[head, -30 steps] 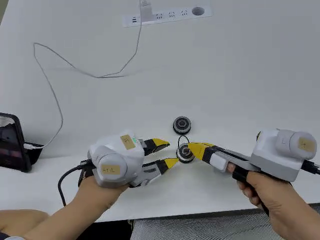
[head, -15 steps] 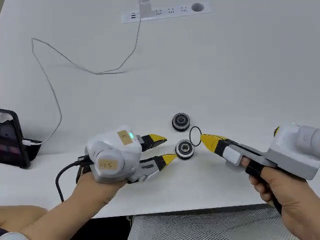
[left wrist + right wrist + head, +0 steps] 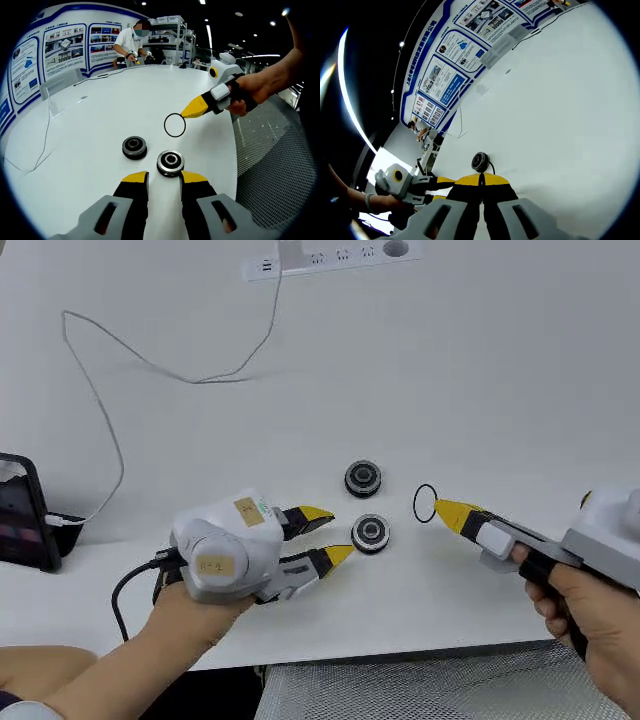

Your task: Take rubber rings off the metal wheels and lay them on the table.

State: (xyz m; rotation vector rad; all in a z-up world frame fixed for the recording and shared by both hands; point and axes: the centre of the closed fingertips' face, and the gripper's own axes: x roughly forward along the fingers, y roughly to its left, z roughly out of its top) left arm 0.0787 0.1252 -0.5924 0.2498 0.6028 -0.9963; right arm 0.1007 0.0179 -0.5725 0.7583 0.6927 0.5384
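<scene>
Here, right hand-held gripper (image 3: 440, 507) pinching rubber ring (image 3: 425, 503) clear of metal wheels (image 3: 371, 532), left hand-held gripper (image 3: 336, 533) parted, near table (image 3: 420, 625) edge.

thin black rubber ring (image 3: 425, 503) — held upright in air, two dark metal wheels (image 3: 371, 532) lying flat

On the surface (image 3: 480, 370), toward its front edge: far wheel (image 3: 363, 478) behind near wheel (image 3: 371, 533), close but apart. Left of the near wheel, just beside it: left hand-held gripper (image 3: 330, 534), jaws spread and pointed at it. Right of both wheels, touching neither: rubber ring (image 3: 425, 503), upright, pinched at the tip of the right hand-held gripper (image 3: 447, 510). At the far edge: power strip (image 3: 330, 255), with a cable (image 3: 100, 405) trailing left and forward to a device (image 3: 20, 525) at the left edge.
</scene>
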